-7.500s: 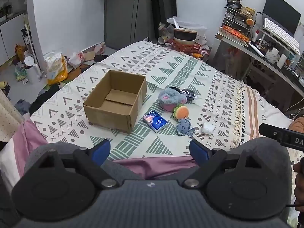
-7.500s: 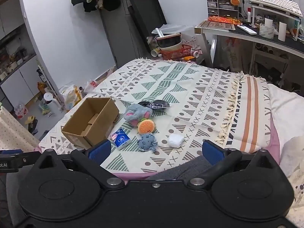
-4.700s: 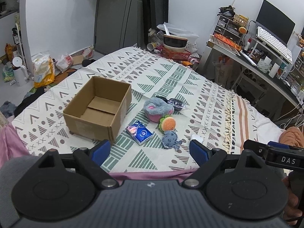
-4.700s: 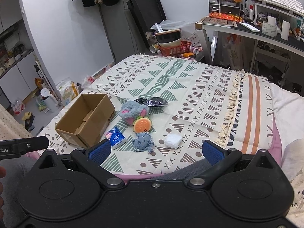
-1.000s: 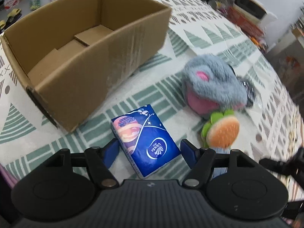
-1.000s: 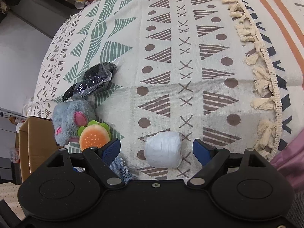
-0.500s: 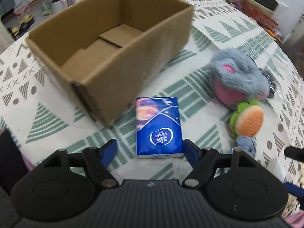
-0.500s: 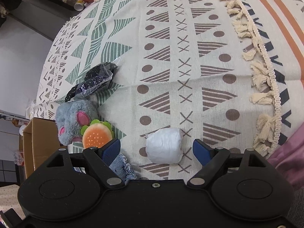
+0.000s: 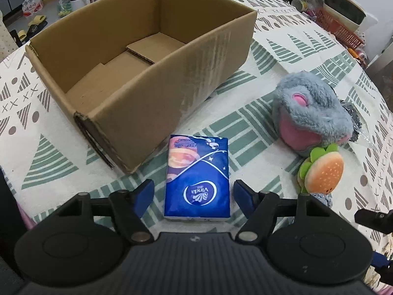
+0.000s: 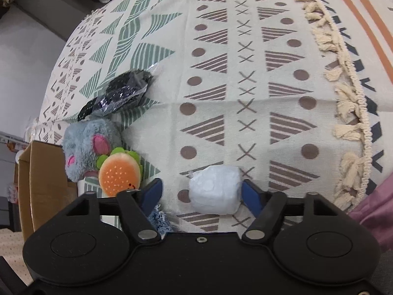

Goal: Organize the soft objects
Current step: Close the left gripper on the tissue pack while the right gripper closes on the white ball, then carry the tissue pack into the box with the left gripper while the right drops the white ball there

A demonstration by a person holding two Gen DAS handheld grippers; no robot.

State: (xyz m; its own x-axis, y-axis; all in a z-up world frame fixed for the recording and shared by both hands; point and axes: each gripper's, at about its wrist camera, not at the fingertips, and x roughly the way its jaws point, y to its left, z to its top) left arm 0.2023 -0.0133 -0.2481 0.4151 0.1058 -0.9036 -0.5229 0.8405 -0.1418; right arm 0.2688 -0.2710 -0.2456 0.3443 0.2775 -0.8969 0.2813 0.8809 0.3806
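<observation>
A blue tissue pack (image 9: pixel 197 177) lies flat on the patterned blanket (image 9: pixel 248 120), just in front of an open, empty cardboard box (image 9: pixel 147 61). My left gripper (image 9: pixel 194 195) is open, and the near end of the pack sits between its blue fingertips with a gap on each side. A white soft wad (image 10: pixel 215 189) lies between the fingertips of my open right gripper (image 10: pixel 202 194); the right fingertip (image 10: pixel 250 196) is at the wad's edge, the left one stands apart. A grey plush (image 9: pixel 312 113) and a burger plush (image 9: pixel 321 172) lie to the right of the pack.
A black item in clear plastic (image 10: pixel 120 93) lies beyond the grey plush (image 10: pixel 86 145). A blue denim toy (image 10: pixel 159 218) pokes out by my right gripper's left finger. The blanket's tasselled fringe (image 10: pixel 348 127) runs along the right. Floor clutter lies behind the box.
Both grippers have come down closer to the blanket. The left one now straddles the tissue pack's near end; the right one now has the white wad between its fingers, which stand slightly narrower.
</observation>
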